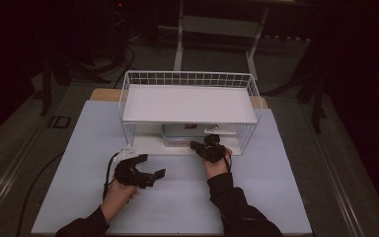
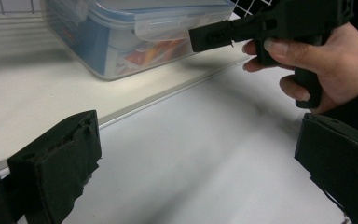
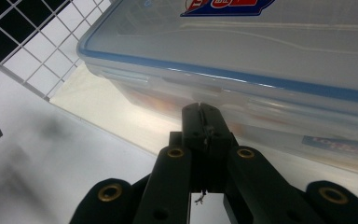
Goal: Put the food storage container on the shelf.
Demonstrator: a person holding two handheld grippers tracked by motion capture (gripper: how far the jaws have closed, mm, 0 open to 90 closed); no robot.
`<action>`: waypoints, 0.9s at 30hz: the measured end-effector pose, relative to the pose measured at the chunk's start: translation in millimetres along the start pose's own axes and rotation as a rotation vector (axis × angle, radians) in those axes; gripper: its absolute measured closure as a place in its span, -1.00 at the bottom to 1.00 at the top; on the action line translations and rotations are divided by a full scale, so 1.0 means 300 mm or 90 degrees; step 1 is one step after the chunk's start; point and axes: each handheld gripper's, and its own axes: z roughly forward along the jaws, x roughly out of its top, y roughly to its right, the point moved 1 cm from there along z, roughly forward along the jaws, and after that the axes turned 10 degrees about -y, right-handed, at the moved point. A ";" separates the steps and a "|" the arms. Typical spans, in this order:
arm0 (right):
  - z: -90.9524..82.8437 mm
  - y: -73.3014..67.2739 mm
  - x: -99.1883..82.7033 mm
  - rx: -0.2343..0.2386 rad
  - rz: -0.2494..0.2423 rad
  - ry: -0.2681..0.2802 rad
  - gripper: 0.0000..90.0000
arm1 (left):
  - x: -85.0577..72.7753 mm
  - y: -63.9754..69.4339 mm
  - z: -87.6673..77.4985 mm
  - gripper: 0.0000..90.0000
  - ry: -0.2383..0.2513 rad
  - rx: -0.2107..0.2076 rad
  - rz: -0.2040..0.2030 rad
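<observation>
Both tongs were black two-jaw grippers, one in each of the person's hands. On the right gripper (image 3: 200, 116) the jaws were clenched tight together with nothing between them, their joined tip close against the front side of a clear plastic storage box with a blue-edged snap-on lid (image 3: 242, 60); whether the tip actually touched the box I could not tell. From the left gripper's own view, that right gripper (image 2: 214, 37) pointed level at the box's latch tab, held in the person's right hand (image 2: 326, 60).

On the left gripper (image 2: 196, 168) the jaws stood wide apart, released, with thick, matt, foam-like pads (image 2: 60, 163) gripping nothing, above bare table. In the high view it (image 1: 154, 167) hung over the pale blue-grey tabletop (image 1: 276, 197), well apart from the box and pointing toward the right.

The box (image 2: 135, 32) lay flat on the lower floor of a white wire-mesh shelf rack (image 1: 133, 81), under its smooth white upper board. Its long axis ran across the rack, side to side, with one long side facing the person. Walls were glossy and see-through, showing orange and red contents blurred inside; the lid bore a red-and-blue printed label (image 3: 226, 5). The rack's sides were thin white wire in a square grid.
</observation>
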 end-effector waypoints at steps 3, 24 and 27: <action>0.007 -0.007 0.002 0.000 -0.004 -0.001 1.00 | -0.001 0.000 0.001 -1.00 0.002 -0.003 -0.003; -0.074 -0.041 -0.063 0.030 -0.063 0.010 -0.21 | 0.027 0.010 -0.019 -1.00 0.007 -0.026 0.029; -0.085 -0.040 -0.067 0.071 -0.065 0.008 -0.53 | 0.041 0.016 -0.024 -1.00 0.009 -0.022 0.040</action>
